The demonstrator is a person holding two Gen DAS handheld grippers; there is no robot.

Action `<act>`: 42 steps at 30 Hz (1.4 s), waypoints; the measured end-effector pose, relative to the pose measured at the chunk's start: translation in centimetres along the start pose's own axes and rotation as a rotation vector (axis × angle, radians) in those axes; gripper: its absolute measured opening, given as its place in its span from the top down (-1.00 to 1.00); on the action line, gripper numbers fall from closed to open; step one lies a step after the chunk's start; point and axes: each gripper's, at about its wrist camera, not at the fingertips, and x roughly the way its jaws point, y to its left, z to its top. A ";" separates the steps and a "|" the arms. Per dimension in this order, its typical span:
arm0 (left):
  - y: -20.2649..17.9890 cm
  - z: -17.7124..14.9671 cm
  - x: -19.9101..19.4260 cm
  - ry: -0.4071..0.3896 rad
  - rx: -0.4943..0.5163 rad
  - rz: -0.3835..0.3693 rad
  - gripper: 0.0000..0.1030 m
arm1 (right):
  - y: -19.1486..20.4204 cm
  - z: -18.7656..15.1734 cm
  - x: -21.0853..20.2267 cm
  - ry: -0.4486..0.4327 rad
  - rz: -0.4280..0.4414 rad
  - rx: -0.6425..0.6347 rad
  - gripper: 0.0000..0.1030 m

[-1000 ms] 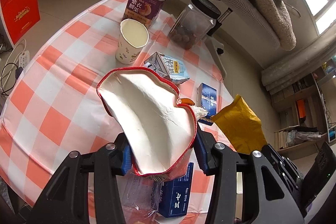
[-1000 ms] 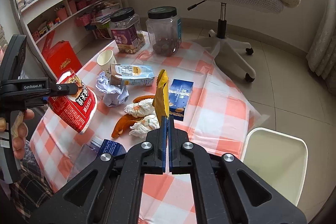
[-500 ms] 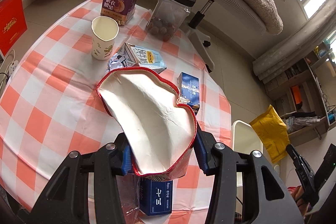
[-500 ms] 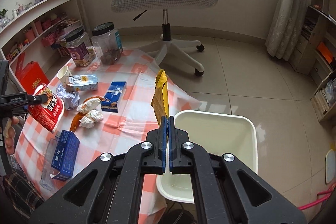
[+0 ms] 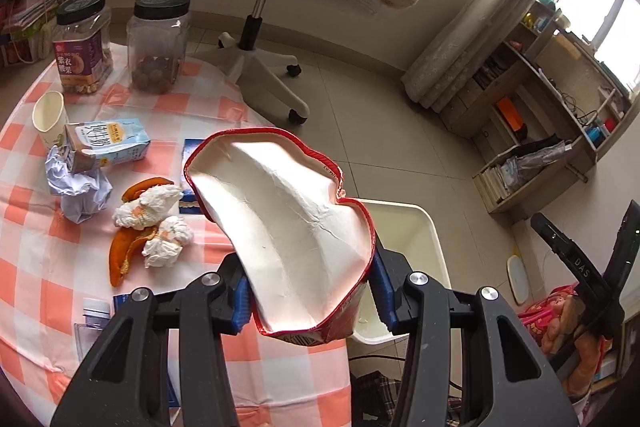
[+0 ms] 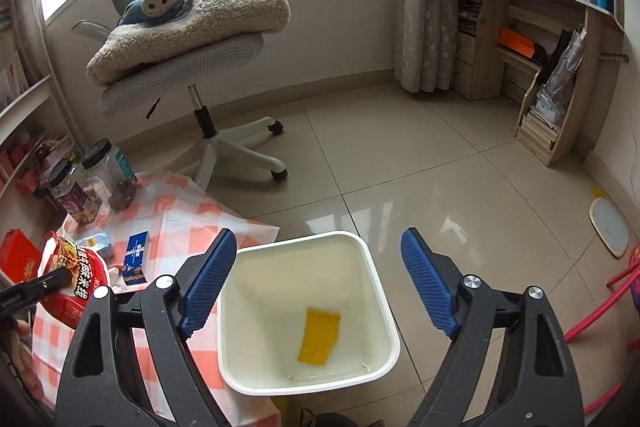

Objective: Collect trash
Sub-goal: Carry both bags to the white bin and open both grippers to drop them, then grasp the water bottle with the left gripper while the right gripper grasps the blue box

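My left gripper (image 5: 308,291) is shut on a crushed red noodle cup (image 5: 288,227) with a white inside, held above the table's edge beside the white bin (image 5: 430,227). In the right wrist view the same cup (image 6: 80,279) shows at the far left. My right gripper (image 6: 318,243) hangs over the bin (image 6: 380,307), its jaws opening with nothing between them. A yellow wrapper (image 6: 320,335) lies on the bin's bottom. On the checked tablecloth (image 5: 36,267) lie a milk carton (image 5: 108,143), crumpled paper (image 5: 78,191), tissues (image 5: 148,207) on orange peel, and a blue box (image 5: 190,153).
A paper cup (image 5: 48,115) and two black-lidded jars (image 5: 158,43) stand at the table's far side. An office chair (image 6: 192,67) with a blanket and a plush monkey stands behind the table. Shelves (image 6: 540,39) line the right wall. Tiled floor lies beyond the bin.
My right gripper swung from the table over the bin and opened; the yellow wrapper dropped in. My left gripper carried the red cup right, toward the bin.
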 end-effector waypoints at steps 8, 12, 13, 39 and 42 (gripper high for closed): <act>-8.3 0.8 5.0 0.049 0.083 -0.035 0.08 | -4.8 0.5 -0.8 -0.026 -0.021 0.174 -0.72; -11.2 0.8 7.3 0.075 0.099 -0.055 0.07 | -5.6 0.5 -1.0 -0.032 -0.038 0.196 -0.74; -11.6 0.7 7.7 0.085 0.096 -0.063 0.03 | -5.6 0.5 -1.0 -0.033 -0.044 0.192 -0.74; -3.8 -3.3 -6.1 -0.303 0.198 0.411 -0.82 | 9.2 -4.3 -4.7 -0.122 -0.022 -0.122 -0.86; -1.6 -4.1 -7.3 -0.300 0.174 0.440 -0.83 | 11.2 -5.1 -5.0 -0.125 0.007 -0.170 -0.86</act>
